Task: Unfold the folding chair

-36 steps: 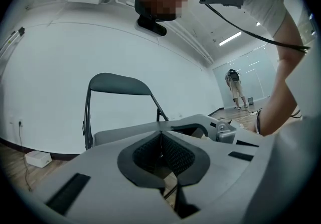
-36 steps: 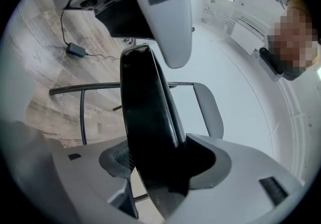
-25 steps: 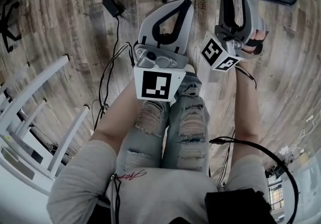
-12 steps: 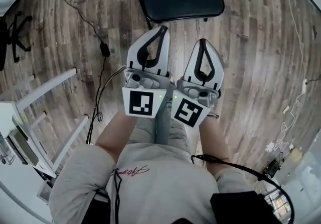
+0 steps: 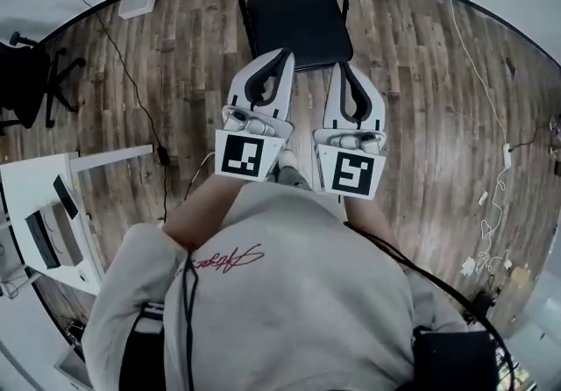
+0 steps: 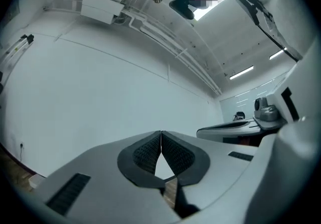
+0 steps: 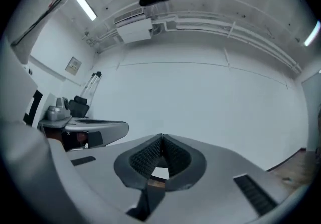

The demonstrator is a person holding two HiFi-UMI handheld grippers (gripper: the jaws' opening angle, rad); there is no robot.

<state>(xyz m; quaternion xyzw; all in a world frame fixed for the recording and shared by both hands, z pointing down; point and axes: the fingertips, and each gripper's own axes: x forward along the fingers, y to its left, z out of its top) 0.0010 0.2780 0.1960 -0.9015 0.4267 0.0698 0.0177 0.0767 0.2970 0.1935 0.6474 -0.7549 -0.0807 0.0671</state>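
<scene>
Black metal folding chair (image 5: 298, 25) stood opened on the wooden plank floor (image 5: 421, 100), with the white left gripper (image 5: 282, 54) and white right gripper (image 5: 338, 67), both closed and empty, near its seat; if not fully spread, it could have refolded.

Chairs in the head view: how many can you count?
2. A black padded folding chair stands open on the wood floor at top centre; a black office chair sits at the far left edge, partly cut off.
</scene>
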